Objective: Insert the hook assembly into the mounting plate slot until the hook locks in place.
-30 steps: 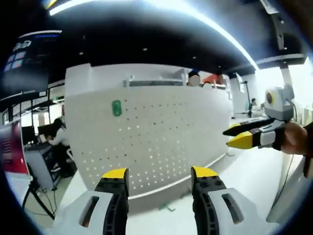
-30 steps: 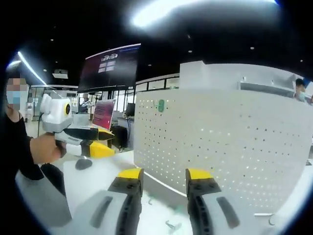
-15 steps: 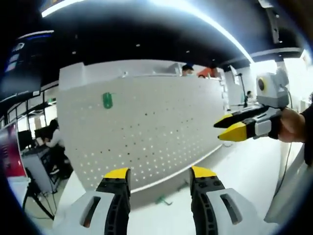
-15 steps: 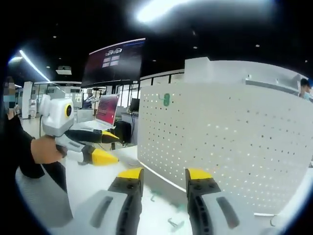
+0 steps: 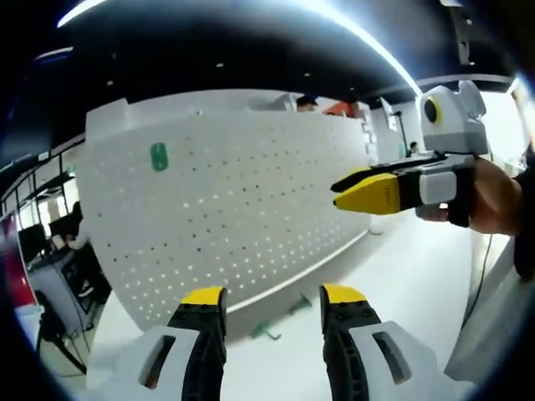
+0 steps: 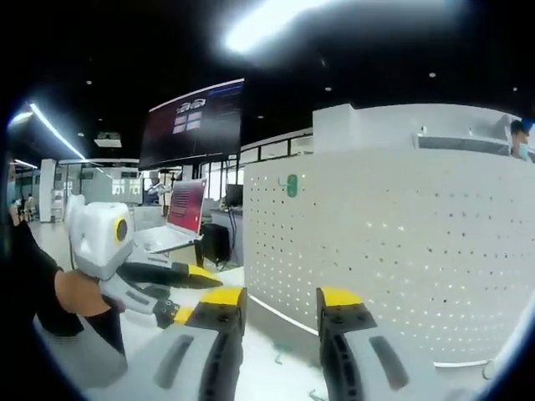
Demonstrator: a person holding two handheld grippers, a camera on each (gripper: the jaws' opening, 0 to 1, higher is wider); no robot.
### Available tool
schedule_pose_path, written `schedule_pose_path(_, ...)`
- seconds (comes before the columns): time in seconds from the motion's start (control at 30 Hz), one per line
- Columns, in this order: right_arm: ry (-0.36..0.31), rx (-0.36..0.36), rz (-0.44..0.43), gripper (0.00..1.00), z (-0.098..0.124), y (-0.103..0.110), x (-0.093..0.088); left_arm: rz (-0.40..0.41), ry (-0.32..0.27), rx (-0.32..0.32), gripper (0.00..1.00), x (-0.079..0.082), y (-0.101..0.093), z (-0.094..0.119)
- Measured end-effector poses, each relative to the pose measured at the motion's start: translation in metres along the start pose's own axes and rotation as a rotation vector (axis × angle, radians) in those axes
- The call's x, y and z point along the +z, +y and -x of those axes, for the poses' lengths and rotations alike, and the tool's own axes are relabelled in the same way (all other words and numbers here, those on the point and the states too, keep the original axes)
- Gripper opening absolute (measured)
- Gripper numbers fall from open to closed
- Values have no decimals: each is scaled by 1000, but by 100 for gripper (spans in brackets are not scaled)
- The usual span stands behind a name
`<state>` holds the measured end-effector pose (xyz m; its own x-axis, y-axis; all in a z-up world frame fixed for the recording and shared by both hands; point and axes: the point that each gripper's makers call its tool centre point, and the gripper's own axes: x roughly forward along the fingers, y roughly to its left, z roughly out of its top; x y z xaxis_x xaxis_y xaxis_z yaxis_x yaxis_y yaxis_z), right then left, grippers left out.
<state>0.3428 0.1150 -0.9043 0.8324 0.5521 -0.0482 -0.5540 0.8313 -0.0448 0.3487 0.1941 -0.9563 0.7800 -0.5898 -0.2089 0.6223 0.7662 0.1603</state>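
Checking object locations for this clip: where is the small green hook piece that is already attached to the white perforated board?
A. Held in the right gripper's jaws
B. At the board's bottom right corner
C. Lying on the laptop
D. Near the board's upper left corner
D: in the left gripper view the green hook piece sits high on the left of the perforated board, and neither gripper holds it.

We note the pegboard (image 5: pixel 251 217) as matt white sheet, looking like painted metal, evenly perforated; a green hook (image 5: pixel 159 156) on it looks like smooth plastic; the surface (image 5: pixel 410 284) is smooth white with a soft sheen; left gripper (image 5: pixel 273 311) fingers (image 5: pixel 203 299) carry matt yellow tips over black, light grey plastic shells below; right gripper (image 6: pixel 276 311) alike.
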Motion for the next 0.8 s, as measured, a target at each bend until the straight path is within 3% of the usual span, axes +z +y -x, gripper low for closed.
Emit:
schedule_pose_path(0.17, 27, -43, 7, 31, 5, -21, -16, 2, 21, -12, 45, -6, -4, -4)
schedule_pose_path(0.3, 12, -103, -7, 31, 13, -48, -16, -3, 29, -25, 45, -7, -9, -6)
schedule_pose_path(0.47, 32, -122, -20, 31, 15, -63, -23, 0, 31, -31, 45, -7, -11, -7)
schedule_pose_path(0.67, 69, -79, 6, 30, 5, -61, -29, 1, 21, -31, 45, -4, -11, -6)
schedule_pose_path(0.8, 105, 0, 45, 29, -14, -48, -39, 7, 17, -25, 45, -2, -9, -6)
